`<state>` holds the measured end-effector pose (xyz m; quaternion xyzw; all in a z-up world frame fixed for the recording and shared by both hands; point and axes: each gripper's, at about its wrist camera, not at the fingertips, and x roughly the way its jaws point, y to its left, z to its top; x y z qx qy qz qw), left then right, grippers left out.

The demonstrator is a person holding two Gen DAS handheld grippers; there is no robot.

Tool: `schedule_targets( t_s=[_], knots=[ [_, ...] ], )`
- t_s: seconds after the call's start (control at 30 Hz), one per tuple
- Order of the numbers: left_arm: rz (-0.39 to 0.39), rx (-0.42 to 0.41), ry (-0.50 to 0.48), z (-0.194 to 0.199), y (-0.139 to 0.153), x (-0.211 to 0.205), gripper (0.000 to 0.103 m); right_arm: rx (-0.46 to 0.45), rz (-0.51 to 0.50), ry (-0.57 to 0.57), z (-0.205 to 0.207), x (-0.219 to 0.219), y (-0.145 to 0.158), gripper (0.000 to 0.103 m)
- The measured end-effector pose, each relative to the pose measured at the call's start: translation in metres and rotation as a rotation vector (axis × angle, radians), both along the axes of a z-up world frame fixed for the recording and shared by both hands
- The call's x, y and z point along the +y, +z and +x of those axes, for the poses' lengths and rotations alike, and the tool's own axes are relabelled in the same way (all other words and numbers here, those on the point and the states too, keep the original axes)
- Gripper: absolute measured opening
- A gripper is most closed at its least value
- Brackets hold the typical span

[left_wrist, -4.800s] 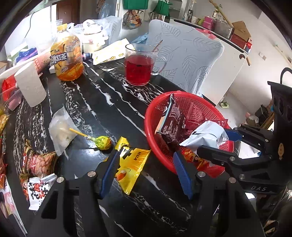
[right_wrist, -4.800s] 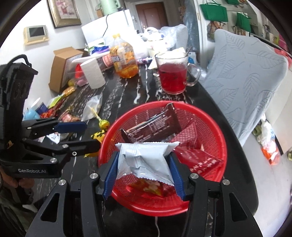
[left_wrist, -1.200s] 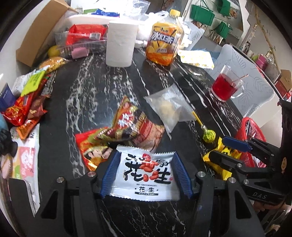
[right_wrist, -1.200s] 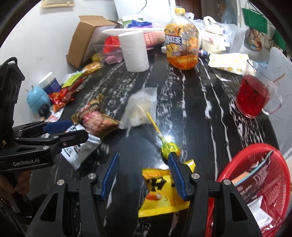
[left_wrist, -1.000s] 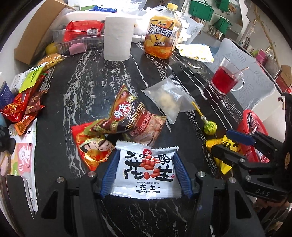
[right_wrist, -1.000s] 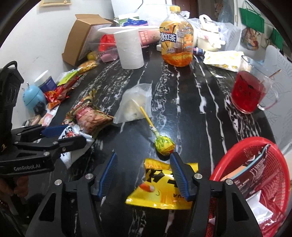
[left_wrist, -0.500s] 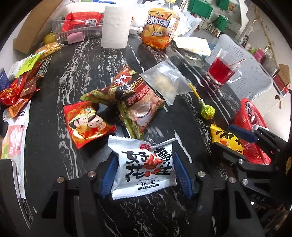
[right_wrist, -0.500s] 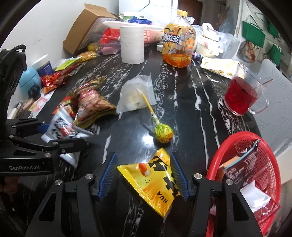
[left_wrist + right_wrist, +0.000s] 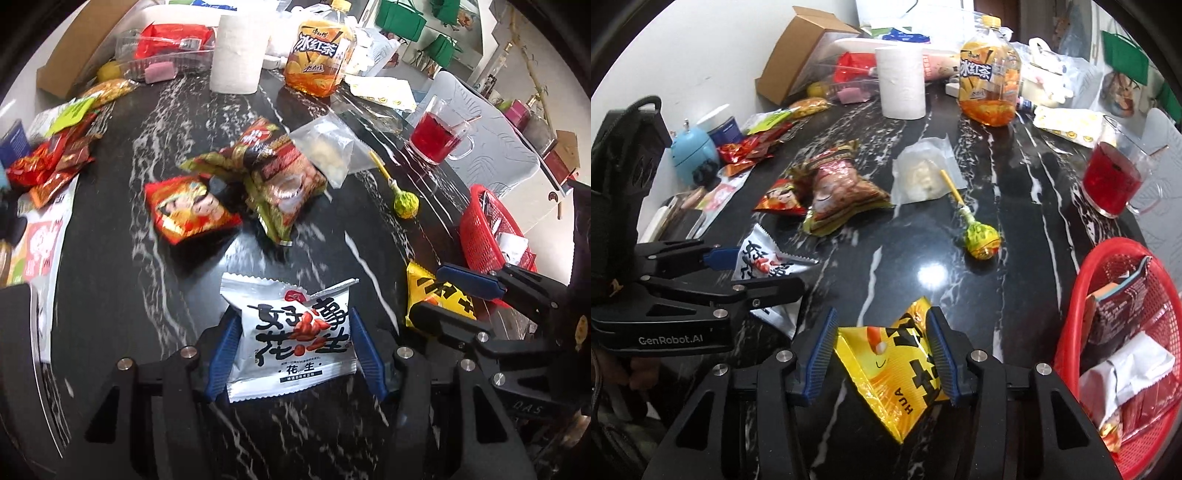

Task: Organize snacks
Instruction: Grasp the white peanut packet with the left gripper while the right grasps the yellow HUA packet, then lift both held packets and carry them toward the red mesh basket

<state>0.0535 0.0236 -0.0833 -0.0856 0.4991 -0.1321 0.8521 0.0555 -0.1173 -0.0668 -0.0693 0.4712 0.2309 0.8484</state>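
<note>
Here, your left gripper, angled downward, clamps a white packet printed "花生"; your right gripper's jaws are closing on a yellow "HUA" packet.

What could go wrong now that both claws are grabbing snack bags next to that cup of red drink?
1. The right claw is closing on the yellow packet, pinching its puffy middle, so it might slip out or get crushed.
2. The left claw holds the white peanut bag by its sides only; the slick wrapper could slide free on the way to the red basket.
3. The full glass mug stands close to the basket, so a careless swing could spill it.
</note>
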Motion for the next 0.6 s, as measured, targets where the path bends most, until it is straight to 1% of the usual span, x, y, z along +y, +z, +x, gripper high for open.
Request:
schedule_targets(
  t_s=[0.17,0.2,0.27,0.3,0.33,0.43,0.6],
  knots=[
    [0.02,-0.003,0.005,-0.009,-0.001,0.0,0.058,-0.007,0.012,0.036,-0.012,0.004,0.003,0.049],
    [0.023,-0.004,0.006,-0.01,-0.001,0.0,0.058,-0.013,0.014,0.038,-0.014,0.004,0.004,0.051],
    [0.034,-0.005,0.009,-0.011,-0.001,-0.002,0.058,-0.034,0.009,0.034,-0.019,0.002,0.007,0.061],
    [0.04,-0.005,0.008,-0.011,-0.001,-0.003,0.058,-0.044,0.007,0.03,-0.021,0.001,0.009,0.068],
    [0.046,-0.006,0.007,-0.011,-0.001,-0.004,0.058,-0.052,0.008,0.024,-0.023,0.0,0.01,0.069],
    [0.067,-0.003,0.002,-0.011,-0.001,-0.007,0.059,-0.053,0.007,0.007,-0.025,-0.005,0.011,0.07],
    [0.111,-0.012,-0.022,-0.013,-0.002,-0.012,0.063,-0.001,-0.005,-0.017,-0.023,-0.013,-0.001,0.071]
  ],
)
